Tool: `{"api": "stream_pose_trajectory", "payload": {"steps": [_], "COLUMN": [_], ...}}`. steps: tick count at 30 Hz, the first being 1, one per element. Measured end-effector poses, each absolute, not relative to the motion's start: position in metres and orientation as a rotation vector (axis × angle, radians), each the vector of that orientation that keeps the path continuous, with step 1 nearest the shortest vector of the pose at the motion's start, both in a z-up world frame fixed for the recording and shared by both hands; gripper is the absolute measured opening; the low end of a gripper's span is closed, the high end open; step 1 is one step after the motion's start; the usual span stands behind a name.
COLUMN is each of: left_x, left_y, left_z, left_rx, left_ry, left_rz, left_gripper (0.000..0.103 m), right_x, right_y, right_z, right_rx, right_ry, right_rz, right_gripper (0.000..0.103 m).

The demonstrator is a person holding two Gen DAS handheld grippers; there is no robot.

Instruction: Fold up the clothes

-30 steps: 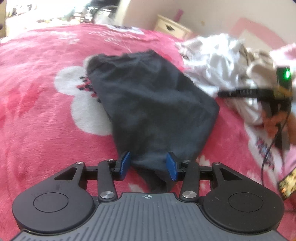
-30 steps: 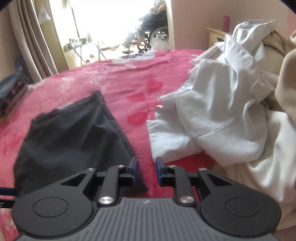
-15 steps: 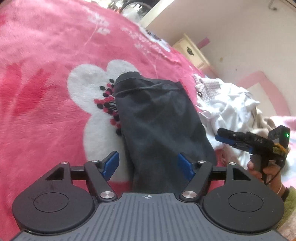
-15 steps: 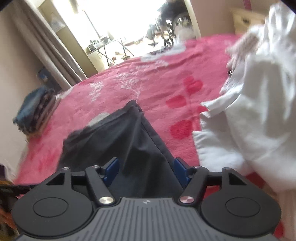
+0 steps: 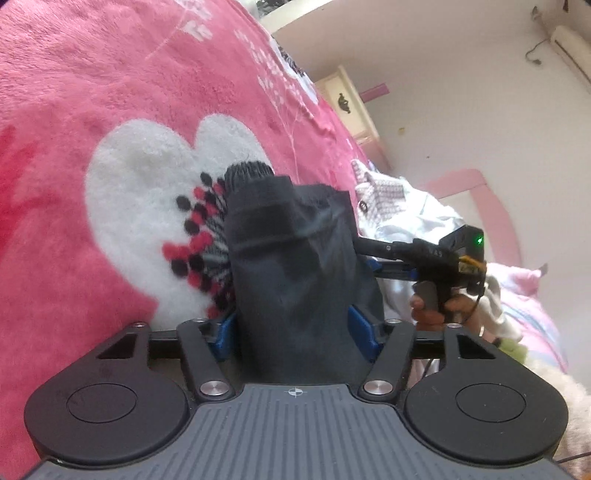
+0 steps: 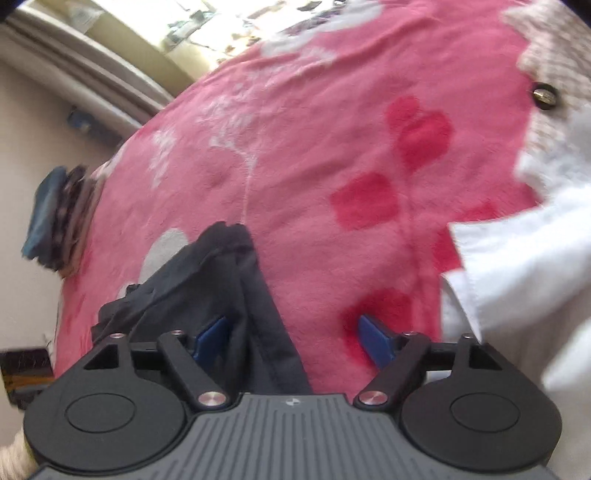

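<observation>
A bed under a pink blanket point(image 5: 92, 74) with white and red flowers fills both views. At upper right of the left view stand a cream nightstand point(image 5: 351, 107) and pale wall point(image 5: 461, 92); bright window light point(image 6: 258, 14) tops the right view.

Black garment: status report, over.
Left claw closing around black garment. Right claw opening, straddling its edge. White clothes beside, not blocking.

Both wrist views look low and close across the pink blanket point(image 5: 92, 92), sharing the dark garment point(image 5: 295, 277)
</observation>
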State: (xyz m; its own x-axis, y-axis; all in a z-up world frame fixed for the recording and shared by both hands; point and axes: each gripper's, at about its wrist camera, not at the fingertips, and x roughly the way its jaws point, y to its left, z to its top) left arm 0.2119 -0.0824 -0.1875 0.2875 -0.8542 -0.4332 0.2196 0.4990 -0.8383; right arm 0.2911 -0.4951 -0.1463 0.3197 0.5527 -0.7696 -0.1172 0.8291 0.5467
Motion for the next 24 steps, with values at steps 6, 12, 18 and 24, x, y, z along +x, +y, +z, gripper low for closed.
{"api": "stream_pose_trajectory", "payload": {"steps": [6,12,18,24], "left_x": [0.225,0.227,0.229,0.226], "left_y": [-0.088,-0.089,-0.086,-0.076], "left_z": [-0.196,-0.199,-0.2,-0.182], "left_rx": [-0.764,-0.808,-0.882,-0.906], "left_ry": [1.019,0.999,0.961,0.895], "left_rz": [-0.869,-0.899,-0.943,-0.973], "left_gripper": [0.046,0.031,0.012,0.009], "right_x": [0.299,0.303,0.289,0.271], "right_y": [-0.472,-0.434,-0.429,-0.432], "right_z": [-0.152,-0.157,-0.143,-0.117], "right_rx": [0.485,0.461,0.476,0.519], "right_ry": [1.196,1.195,1.153,1.049], "right_rz": [0.675,0.803,0.839,0.842], "right_gripper": [0.084,0.068,0.026,0.022]}}
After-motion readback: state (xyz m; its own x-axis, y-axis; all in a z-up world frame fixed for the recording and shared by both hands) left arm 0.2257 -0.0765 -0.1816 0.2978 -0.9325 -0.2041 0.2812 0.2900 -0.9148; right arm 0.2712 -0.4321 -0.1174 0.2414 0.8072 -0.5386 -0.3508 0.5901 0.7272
